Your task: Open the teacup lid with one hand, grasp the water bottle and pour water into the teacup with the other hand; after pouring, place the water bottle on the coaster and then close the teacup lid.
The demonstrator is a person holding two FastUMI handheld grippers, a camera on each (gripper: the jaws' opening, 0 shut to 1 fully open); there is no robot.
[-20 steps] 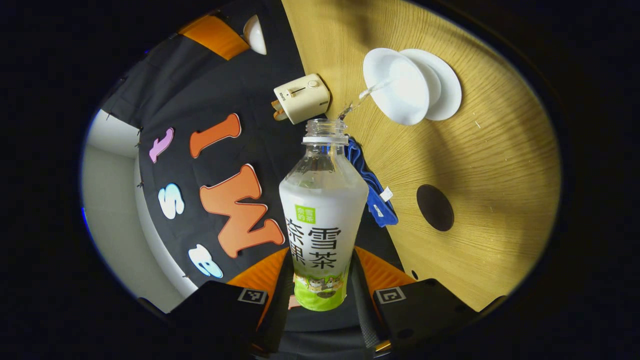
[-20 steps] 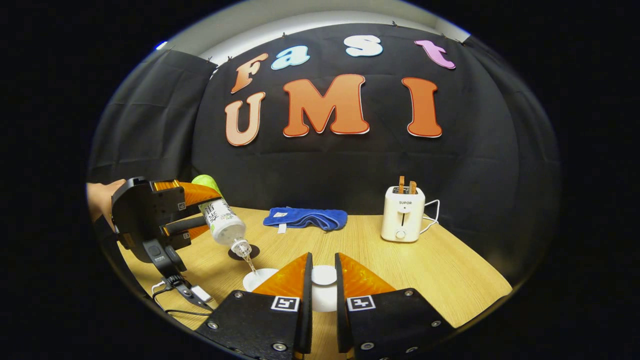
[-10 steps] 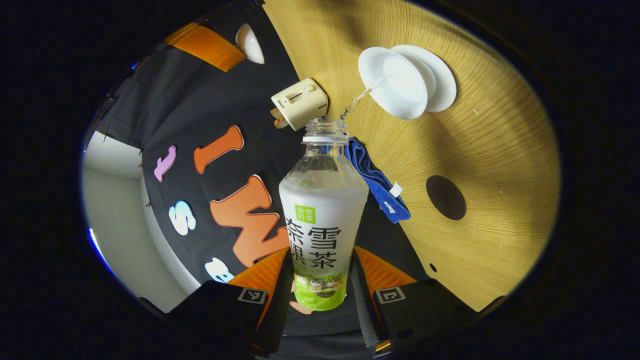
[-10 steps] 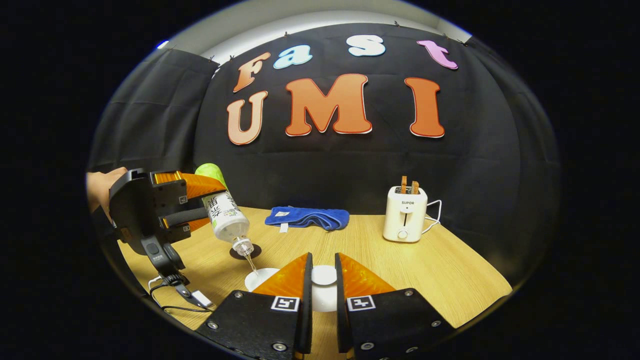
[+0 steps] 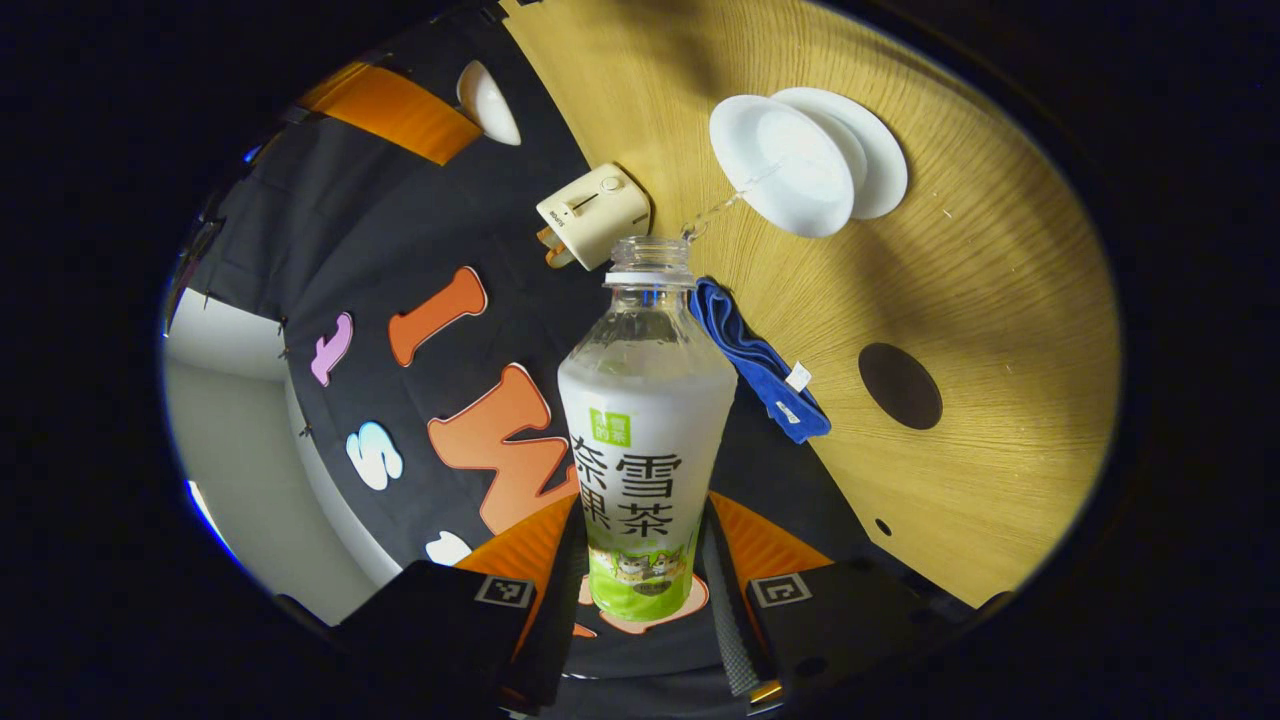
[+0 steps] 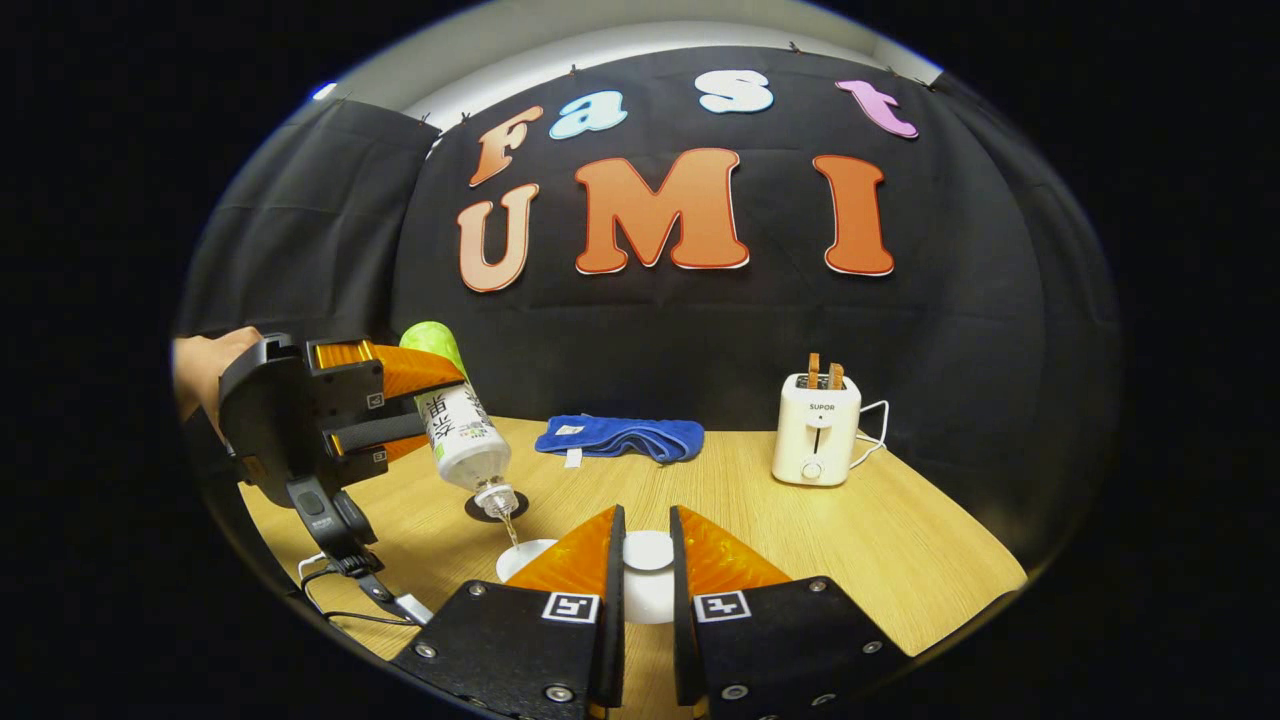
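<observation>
The water bottle point(image 5: 647, 420) sat pinched between the left gripper's point(image 5: 645, 560) jaws, neck tipped ahead of them, a thin stream falling into the teacup point(image 5: 783, 165). The right gripper point(image 6: 641, 560) clamped the lid point(image 6: 647, 549). The stream looked close to the rim; a wobble could likely spill onto the table point(image 5: 1000, 330).

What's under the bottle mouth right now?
The open teacup: a thin stream falls from the bottle into it. How full it is can't be seen.

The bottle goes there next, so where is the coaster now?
In the left gripper view the dark round coaster lies bare on the wooden table, right of the blue cloth, below the white teacup.
</observation>
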